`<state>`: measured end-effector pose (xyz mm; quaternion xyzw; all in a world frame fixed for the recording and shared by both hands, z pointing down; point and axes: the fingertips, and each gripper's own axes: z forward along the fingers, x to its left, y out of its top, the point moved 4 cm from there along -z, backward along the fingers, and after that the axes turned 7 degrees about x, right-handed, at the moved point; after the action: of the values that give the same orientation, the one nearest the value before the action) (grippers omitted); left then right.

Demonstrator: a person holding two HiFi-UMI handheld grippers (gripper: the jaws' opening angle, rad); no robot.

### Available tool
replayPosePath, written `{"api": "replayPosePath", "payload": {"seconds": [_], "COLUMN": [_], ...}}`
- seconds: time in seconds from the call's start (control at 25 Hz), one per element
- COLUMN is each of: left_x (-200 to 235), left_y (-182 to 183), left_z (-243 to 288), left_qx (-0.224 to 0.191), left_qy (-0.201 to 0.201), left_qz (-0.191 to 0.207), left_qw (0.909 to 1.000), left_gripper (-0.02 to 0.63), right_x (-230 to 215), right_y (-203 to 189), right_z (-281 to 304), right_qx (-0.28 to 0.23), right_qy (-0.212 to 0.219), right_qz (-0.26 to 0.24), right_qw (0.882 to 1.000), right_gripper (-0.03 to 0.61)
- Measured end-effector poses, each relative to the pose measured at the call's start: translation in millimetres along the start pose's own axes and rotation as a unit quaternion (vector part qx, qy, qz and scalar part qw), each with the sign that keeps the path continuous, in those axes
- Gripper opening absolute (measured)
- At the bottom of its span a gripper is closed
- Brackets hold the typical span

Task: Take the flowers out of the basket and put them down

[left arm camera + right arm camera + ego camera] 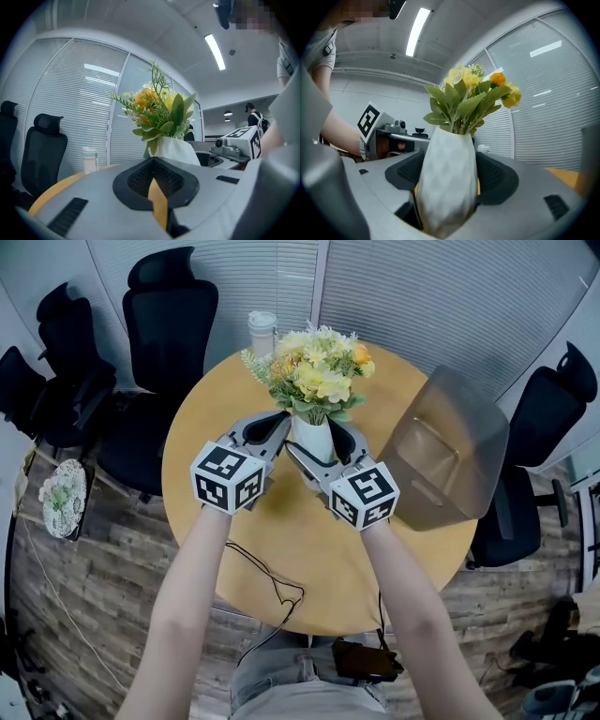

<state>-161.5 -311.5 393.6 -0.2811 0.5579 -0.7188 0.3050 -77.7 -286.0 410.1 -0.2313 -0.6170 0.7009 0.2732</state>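
Note:
A bunch of yellow and orange flowers [314, 371] stands upright in a white faceted vase [314, 437] over the middle of the round wooden table [281, 540]. My right gripper [319, 454] is shut on the vase [447, 183], its black pads [499, 180] pressing both sides under the flowers [471, 98]. My left gripper [270, 427] sits just left of the vase [176, 150], jaws together with nothing between them [154, 187]. The brown translucent basket [450, 451] is at the table's right. The vase's base is hidden.
A white lidded cup [262, 332] stands at the table's far edge, behind the flowers. Black office chairs [169, 324] ring the table on the left and right. A thin black cable [272, 582] lies on the near part of the table.

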Motion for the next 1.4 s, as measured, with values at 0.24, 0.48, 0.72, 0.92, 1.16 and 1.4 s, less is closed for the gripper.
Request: {"api": "replayPosePath", "payload": {"seconds": [0.24,0.48,0.72,0.92,1.16,1.4], "left_x": [10,12,17,20,19,16], "left_y": [-17,-32,-48,-57,-64,-70], "left_z": [2,-3,-3,-2,0,3], "left_qx": [0.011,0.003,0.001,0.0,0.001,-0.005], "left_qy": [0.012,0.024,0.014,0.015,0.02,0.016], "left_qz": [0.016,0.036,0.047,0.065,0.103,0.1], "left_qw": [0.9997,0.9991,0.9988,0.9978,0.9945,0.9948], "left_gripper": [0.003,0.003,0.003,0.003,0.003,0.003], "right_x": [2,10,15,17,16,17], "right_y": [-20,-36,-51,-61,-72,-82], "right_z": [12,17,23,27,32,32], "right_qx": [-0.005,-0.014,-0.021,-0.028,-0.027,-0.034], "right_qy": [-0.007,-0.01,-0.016,-0.019,-0.019,-0.026], "right_qz": [0.005,0.013,0.003,-0.001,-0.017,-0.023], "right_qw": [1.0,1.0,1.0,0.999,0.999,0.999], "right_gripper": [0.362,0.362,0.362,0.362,0.362,0.362]}}
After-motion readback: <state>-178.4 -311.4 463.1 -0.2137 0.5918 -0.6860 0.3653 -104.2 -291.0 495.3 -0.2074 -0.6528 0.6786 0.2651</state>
